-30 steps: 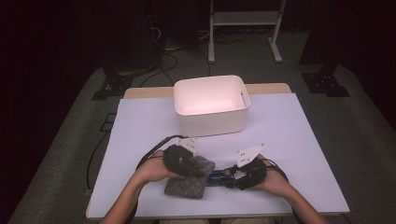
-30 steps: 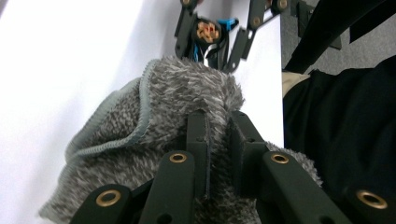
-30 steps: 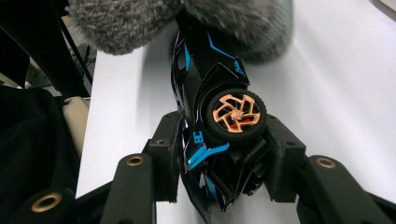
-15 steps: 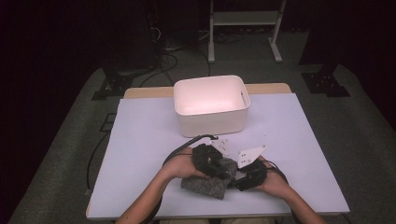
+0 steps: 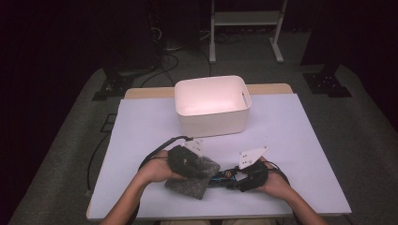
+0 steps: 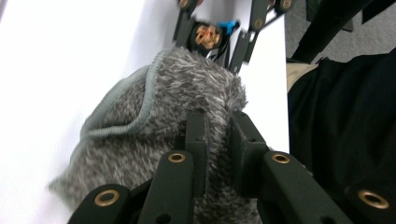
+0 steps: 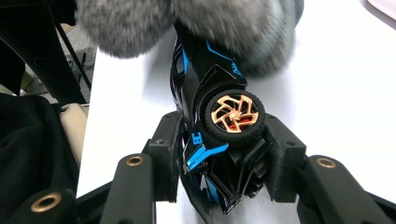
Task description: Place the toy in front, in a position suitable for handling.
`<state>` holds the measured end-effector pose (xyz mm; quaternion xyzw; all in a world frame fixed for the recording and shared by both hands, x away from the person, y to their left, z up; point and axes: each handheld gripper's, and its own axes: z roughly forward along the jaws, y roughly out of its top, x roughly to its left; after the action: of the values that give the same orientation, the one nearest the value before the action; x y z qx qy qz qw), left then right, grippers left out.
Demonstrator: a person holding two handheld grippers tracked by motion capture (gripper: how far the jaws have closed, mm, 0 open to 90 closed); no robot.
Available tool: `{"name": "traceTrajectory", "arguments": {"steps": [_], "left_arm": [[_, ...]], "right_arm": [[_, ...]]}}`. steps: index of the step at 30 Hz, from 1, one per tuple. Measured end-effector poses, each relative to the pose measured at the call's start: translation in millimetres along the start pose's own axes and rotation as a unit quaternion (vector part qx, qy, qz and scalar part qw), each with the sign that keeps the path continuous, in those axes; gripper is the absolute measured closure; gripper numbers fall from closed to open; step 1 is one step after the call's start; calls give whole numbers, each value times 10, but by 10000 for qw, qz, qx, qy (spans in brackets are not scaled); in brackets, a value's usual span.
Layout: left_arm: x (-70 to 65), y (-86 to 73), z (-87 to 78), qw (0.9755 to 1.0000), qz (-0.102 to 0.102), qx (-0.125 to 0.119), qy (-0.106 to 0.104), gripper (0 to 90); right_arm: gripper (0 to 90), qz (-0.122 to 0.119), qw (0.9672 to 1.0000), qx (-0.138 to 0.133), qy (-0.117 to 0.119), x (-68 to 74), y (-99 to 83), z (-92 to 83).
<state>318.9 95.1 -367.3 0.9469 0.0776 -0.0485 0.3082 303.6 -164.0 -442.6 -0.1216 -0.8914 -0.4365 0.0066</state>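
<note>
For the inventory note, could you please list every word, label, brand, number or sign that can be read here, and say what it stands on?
None can be read with confidence.
Toy car: a small blue mark beside the gold wheel, too blurred to read.
Grey cloth: no text.
White bin: no text.
Left gripper and right gripper: no text.

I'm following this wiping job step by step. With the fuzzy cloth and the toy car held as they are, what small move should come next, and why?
Probably a short rub of the grey fuzzy cloth along the car's body. The left tool is pinched shut on the cloth, the right tool clamps the black and blue toy car at its gold wheel, and the cloth already lies over the car's far end.
</note>
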Motion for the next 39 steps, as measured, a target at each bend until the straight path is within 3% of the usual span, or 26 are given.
{"name": "traceTrajectory", "arguments": {"steps": [5, 8, 19, 24, 29, 32, 35, 39], "left_arm": [[12, -163, -122, 9997, -167, -7, 153, 791], [20, -213, -134, 9996, -247, -80, 127, 791], [36, -32, 24, 9999, -107, 59, -65, 792], [33, -82, 28, 9997, -179, -100, -94, 792], [61, -89, 25, 9996, -194, -169, -94, 793], [94, -96, 22, 9992, -268, -236, -161, 796], [132, -84, 12, 9991, -308, -260, -100, 801], [207, -6, 28, 9994, -303, -161, -10, 800]], "right_arm": [[534, 2, 10000, 3, -29, 9, 2, 0], [534, -1, 10000, 7, -35, 11, 3, 0], [519, 40, 9998, 74, -163, 41, 17, 8], [490, 36, 9997, 148, -186, 58, 38, 41], [473, -131, 9995, 273, -33, 40, 116, 205], [492, -238, 9992, 325, 28, 32, 144, 220], [524, -281, 9990, 335, 97, 14, 148, 203], [546, -489, 9980, 385, -50, -59, 172, 176]]}}
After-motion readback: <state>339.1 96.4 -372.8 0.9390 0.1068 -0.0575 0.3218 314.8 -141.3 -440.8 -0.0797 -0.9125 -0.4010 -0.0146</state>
